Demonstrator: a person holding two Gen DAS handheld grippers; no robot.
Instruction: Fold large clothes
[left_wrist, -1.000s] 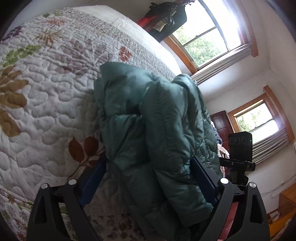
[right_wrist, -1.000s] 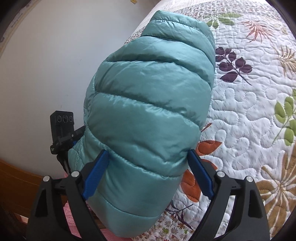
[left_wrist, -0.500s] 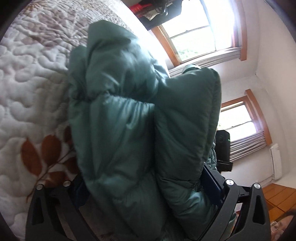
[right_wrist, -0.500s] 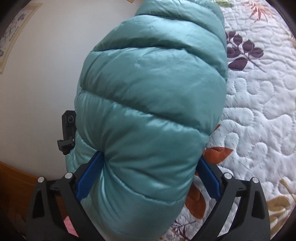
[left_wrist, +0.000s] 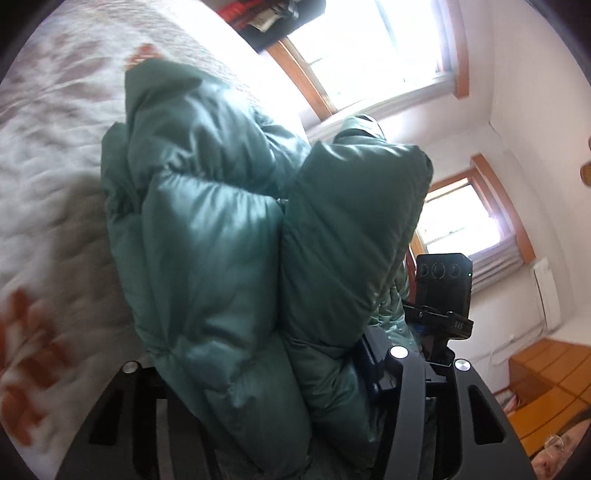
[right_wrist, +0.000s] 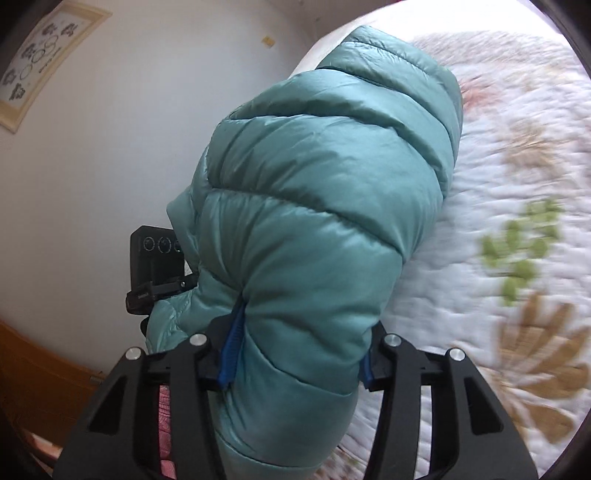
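A teal puffer jacket (left_wrist: 229, 258), folded into a thick bundle, fills the left wrist view. My left gripper (left_wrist: 258, 373) is shut on its near end, and the padding hides the fingertips. In the right wrist view the same jacket (right_wrist: 325, 192) bulges between the blue pads (right_wrist: 231, 354) of my right gripper (right_wrist: 299, 354), which is shut on it. The bundle is lifted above the quilted bed (right_wrist: 498, 166). Each view shows the other gripper's camera block (left_wrist: 443, 280) (right_wrist: 155, 254) beside the jacket.
The white quilt with leaf prints (left_wrist: 55, 166) lies to the left in the left view and is blurred by motion. Two windows (left_wrist: 369, 48) are behind, and a wooden floor (left_wrist: 546, 373) lies at lower right. A white wall with a framed picture (right_wrist: 40, 55) shows in the right view.
Both grippers have closed tighter on the jacket and raised it off the quilt, swinging away from the bed. The bed now looks blurred and farther off.
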